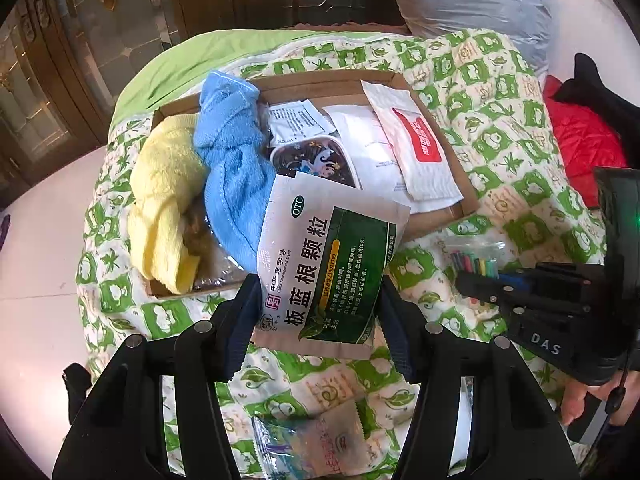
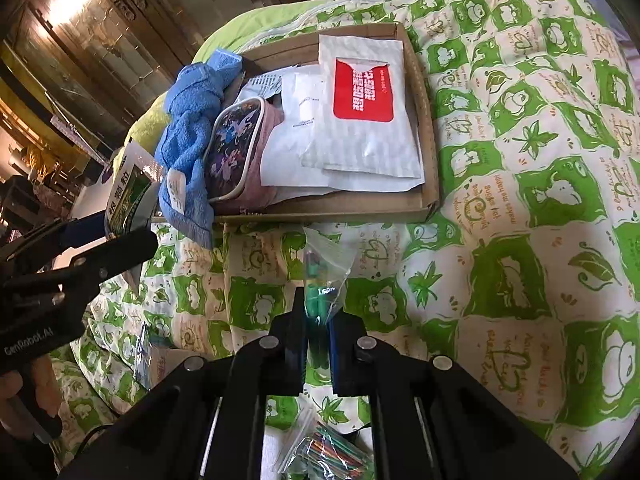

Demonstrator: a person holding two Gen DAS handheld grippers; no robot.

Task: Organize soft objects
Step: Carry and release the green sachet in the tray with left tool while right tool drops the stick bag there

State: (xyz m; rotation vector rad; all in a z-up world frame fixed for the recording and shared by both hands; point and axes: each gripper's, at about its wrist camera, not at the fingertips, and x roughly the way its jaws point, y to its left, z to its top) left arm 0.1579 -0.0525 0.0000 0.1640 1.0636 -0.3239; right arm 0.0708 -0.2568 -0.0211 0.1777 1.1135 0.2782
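Left tool (image 1: 316, 316) grips a green-and-white medicine sachet (image 1: 328, 264) above the shallow cardboard tray's (image 1: 452, 152) near edge on the bed. Right tool (image 2: 318, 320) pinches a clear zip bag (image 2: 326, 268). Best carried forward, released flat inside.

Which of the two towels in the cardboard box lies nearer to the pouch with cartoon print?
The blue towel: it lies right beside the cartoon pouch, while the yellow towel lies on its far side.
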